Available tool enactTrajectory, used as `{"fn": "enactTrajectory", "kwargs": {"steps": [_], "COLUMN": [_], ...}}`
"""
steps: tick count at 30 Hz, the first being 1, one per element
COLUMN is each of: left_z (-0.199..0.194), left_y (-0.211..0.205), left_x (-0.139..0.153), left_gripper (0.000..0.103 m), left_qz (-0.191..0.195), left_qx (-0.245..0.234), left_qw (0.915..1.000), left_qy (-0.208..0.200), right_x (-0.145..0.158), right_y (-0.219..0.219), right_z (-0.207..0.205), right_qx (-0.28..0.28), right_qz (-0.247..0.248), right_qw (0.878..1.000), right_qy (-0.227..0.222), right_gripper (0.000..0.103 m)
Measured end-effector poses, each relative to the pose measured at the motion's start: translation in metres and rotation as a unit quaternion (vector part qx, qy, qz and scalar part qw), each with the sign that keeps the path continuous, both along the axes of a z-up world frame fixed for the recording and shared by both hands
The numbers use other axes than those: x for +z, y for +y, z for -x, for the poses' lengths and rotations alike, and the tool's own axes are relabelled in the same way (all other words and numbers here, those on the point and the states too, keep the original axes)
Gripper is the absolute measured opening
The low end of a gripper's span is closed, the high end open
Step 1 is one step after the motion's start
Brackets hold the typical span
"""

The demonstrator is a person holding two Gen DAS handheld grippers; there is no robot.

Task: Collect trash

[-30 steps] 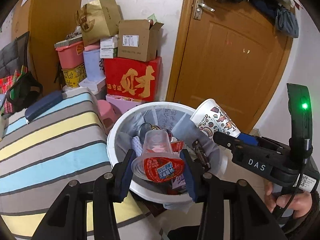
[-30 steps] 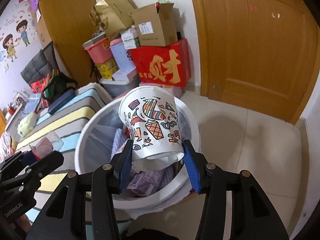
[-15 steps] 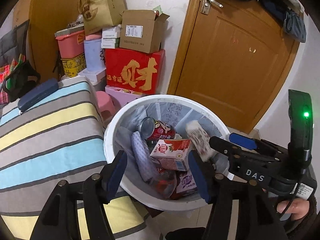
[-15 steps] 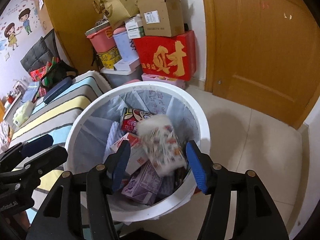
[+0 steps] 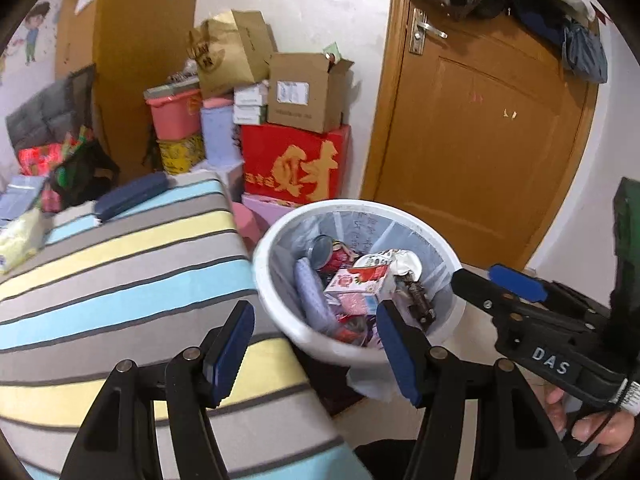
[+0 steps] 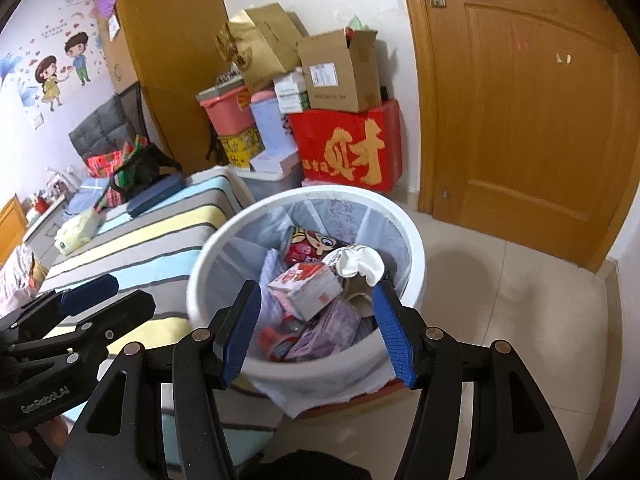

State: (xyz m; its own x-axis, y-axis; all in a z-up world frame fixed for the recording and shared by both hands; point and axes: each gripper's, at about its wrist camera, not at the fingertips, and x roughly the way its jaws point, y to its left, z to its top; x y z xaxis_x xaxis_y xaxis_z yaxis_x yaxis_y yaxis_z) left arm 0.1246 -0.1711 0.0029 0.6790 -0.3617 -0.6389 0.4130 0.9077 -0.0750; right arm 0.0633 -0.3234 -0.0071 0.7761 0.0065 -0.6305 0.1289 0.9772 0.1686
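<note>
A white trash bin (image 5: 280, 322) (image 6: 416, 256) with a plastic liner stands beside the striped bed. It holds a red can (image 5: 340, 258), a strawberry milk carton (image 5: 358, 280) (image 6: 306, 286), a patterned paper cup (image 6: 358, 262) (image 5: 402, 260) and other wrappers. My left gripper (image 5: 314, 348) is open and empty, above the bin's near rim. My right gripper (image 6: 316, 326) is open and empty over the bin; it also shows in the left wrist view (image 5: 516, 296).
A striped bed (image 5: 120, 264) lies left of the bin, with a dark case (image 5: 132, 196) and a tissue pack (image 6: 78, 228) on it. Stacked boxes, including a red one (image 5: 294, 168), stand behind. A wooden door (image 5: 480, 140) and tiled floor (image 6: 520, 300) are on the right.
Both grippers opened: the left dropped a clear plastic cup and the right dropped the patterned paper cup into the bin. Both grippers have since pulled back and up from the bin.
</note>
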Motion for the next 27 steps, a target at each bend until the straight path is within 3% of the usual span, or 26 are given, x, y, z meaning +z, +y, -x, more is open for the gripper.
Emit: {"fn": "enactTrajectory", "kwargs": {"steps": [11, 17, 27], "left_z": [0.069, 0.096, 0.12], "left_y": [0.034, 0.045, 0.061], "left_x": [0.008, 0.006, 0.009], "left_gripper": [0.063, 0.063, 0.063], "left_qz": [0.009, -0.026, -0.014], "left_qx": [0.039, 0.082, 0.097], "left_qw": [0.9982, 0.9931, 0.9912], "left_qy": [-0.045, -0.08, -0.089], "right_x": [0.004, 0.0, 0.005], "right_y": [0.033, 0.052, 0.069], "right_z": [0.045, 0.061, 0.072], "right_qx": [0.005, 0.009, 0.014], "right_qz": [0.022, 0.045, 0.053], "right_qw": [0.999, 0.997, 0.995], "right_qy": [-0.049, -0.062, -0.084], "right_gripper": [0.06, 0.06, 0.06]}}
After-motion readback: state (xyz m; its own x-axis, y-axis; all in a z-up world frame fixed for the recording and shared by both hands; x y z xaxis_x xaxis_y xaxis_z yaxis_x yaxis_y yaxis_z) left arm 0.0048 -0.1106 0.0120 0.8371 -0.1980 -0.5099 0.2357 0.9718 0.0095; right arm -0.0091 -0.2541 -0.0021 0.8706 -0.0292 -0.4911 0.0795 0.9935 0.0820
